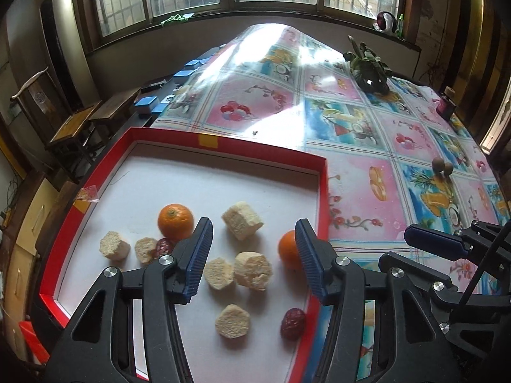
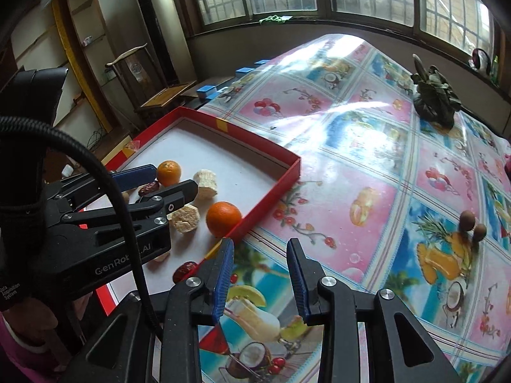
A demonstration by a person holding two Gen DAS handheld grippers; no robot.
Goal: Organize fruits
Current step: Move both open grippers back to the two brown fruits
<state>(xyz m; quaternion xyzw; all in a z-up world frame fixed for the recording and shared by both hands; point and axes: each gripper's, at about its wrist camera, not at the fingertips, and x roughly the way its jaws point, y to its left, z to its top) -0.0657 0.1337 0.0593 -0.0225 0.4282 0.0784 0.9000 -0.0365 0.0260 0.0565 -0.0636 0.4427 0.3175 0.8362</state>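
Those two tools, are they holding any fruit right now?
No. The left tool is open above the red tray, and the right tool is open over the tablecloth.

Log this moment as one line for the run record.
left gripper: open over red tray | right gripper: open above tablecloth | two oranges in tray | nothing held

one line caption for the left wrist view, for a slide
Open left tongs hover over a red tray holding two oranges, pale chunks and red dates.
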